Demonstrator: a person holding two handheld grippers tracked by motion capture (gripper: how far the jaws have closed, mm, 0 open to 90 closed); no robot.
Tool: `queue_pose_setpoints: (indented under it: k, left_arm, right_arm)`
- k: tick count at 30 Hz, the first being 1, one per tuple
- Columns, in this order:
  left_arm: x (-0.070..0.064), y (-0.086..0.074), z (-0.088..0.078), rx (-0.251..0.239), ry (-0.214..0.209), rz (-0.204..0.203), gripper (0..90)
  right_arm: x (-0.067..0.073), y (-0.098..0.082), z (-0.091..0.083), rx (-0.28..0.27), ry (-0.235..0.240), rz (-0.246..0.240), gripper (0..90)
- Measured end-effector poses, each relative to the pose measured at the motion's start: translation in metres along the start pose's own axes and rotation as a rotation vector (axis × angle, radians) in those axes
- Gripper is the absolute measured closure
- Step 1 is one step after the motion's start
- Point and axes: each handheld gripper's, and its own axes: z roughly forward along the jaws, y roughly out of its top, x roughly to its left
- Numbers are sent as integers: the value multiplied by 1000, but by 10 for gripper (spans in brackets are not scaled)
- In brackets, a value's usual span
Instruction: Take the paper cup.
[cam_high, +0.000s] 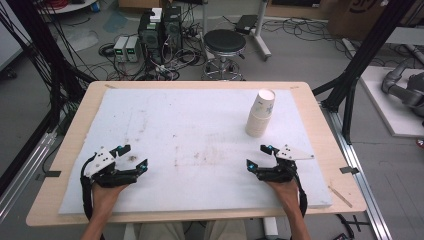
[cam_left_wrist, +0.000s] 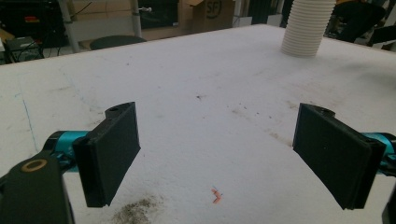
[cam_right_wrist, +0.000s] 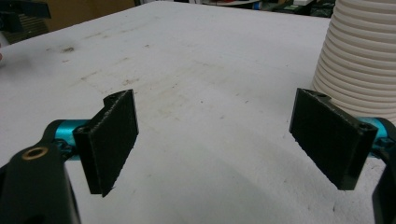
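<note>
A tall stack of white paper cups (cam_high: 261, 114) stands on the white foam mat (cam_high: 200, 125) at the right rear. My left gripper (cam_high: 134, 157) rests low on the mat near the front left, open, nothing between its jaws. My right gripper (cam_high: 259, 157) sits at the front right, just in front of the cup stack, open and empty too. In the left gripper view the left gripper (cam_left_wrist: 217, 156) faces bare mat, with the ribbed cup stack (cam_left_wrist: 306, 28) far off at the top right. In the right gripper view the right gripper (cam_right_wrist: 215, 144) has the cup stack (cam_right_wrist: 362, 60) close behind its right jaw.
The mat lies on a wooden table (cam_high: 320, 120) and carries brown smudges around its middle (cam_high: 197, 155). A small orange mark (cam_left_wrist: 215, 196) lies on the mat between the left jaws. Behind the table stand a black stool (cam_high: 225, 45) and computer boxes with cables (cam_high: 160, 30).
</note>
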Motion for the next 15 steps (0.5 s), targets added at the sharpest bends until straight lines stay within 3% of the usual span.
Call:
queue_pose_setpoints:
  k: [11, 15]
  left_arm:
    - [-1, 0, 1, 10, -1, 10, 145]
    - [-2, 1, 3, 24, 1, 19, 145]
  right_arm:
    - [-1, 0, -1, -10, 4, 7, 160]
    - [-5, -1, -4, -49, 30, 32, 159]
